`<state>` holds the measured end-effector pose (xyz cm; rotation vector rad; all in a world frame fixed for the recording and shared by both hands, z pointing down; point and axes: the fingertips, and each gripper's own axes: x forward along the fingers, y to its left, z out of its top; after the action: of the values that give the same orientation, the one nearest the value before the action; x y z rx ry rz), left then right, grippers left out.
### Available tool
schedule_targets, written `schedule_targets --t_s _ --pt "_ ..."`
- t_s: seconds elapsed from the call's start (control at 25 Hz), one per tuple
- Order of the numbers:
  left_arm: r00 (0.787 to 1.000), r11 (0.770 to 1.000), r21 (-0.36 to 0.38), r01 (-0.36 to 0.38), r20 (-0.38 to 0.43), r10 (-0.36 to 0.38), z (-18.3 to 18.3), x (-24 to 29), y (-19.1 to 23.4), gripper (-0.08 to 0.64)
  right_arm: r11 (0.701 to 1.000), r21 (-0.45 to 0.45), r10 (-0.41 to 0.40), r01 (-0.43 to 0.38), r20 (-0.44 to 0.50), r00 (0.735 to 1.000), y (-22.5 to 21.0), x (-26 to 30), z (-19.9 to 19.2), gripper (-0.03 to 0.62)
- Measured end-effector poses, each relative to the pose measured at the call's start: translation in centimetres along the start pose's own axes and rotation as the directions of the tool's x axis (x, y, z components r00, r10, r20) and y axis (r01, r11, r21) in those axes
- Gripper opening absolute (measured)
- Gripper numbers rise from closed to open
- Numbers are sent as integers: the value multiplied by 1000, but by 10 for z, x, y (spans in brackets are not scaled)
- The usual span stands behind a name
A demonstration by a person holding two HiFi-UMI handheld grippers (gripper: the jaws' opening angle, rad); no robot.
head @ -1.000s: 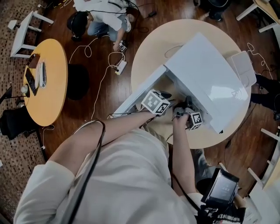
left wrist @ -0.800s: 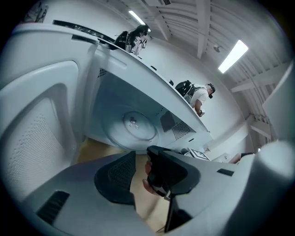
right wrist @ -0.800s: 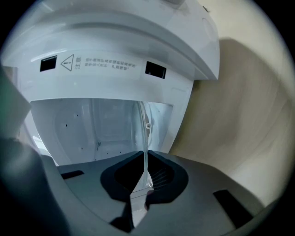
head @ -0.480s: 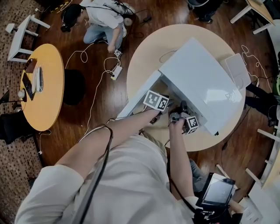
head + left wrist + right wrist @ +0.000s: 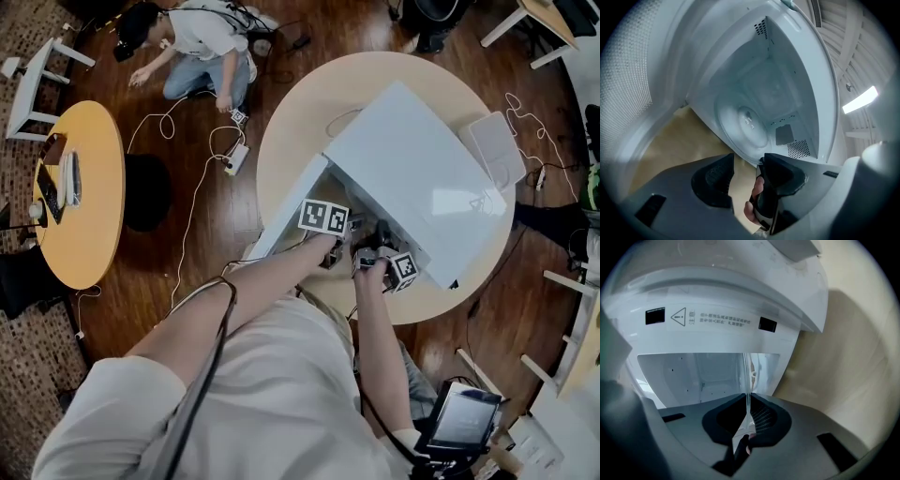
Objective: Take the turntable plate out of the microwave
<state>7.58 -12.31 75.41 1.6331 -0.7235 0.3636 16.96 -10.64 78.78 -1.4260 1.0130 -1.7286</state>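
Turntable plate [image 5: 740, 122]: one glass disc, rim pinched in the right tool, the rest reaching ahead into the cavity
Right tool [image 5: 747, 399]: jaws pressed together on the plate's thin edge
Left tool [image 5: 747, 160]: jaws spread, just been opening; plate rim just past their tips, not between them
Microwave [image 5: 412, 169]: one, door open, ahead of both tools
Table [image 5: 300, 112]: round, beneath the microwave

Left gripper [image 5: 747, 161] opening, empty; right gripper [image 5: 749, 404] clamping plate [image 5: 740, 122].
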Motion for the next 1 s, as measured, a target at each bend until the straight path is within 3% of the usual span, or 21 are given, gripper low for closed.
schedule_targets --t_s 0.24,0.76,1.0 --pt "1000 999 -43 4 29 -2 1 9 8 187 1000 13 10 -10 -12 1000 3 -3 -4 29" --pt "996 996 -5 87 -22 -87 0 26 3 187 998 50 36 -36 -4 999 13 -6 -8 31" --pt "996 997 -1 83 -38 -83 7 30 3 186 997 60 56 -56 7 998 16 -10 -8 31"
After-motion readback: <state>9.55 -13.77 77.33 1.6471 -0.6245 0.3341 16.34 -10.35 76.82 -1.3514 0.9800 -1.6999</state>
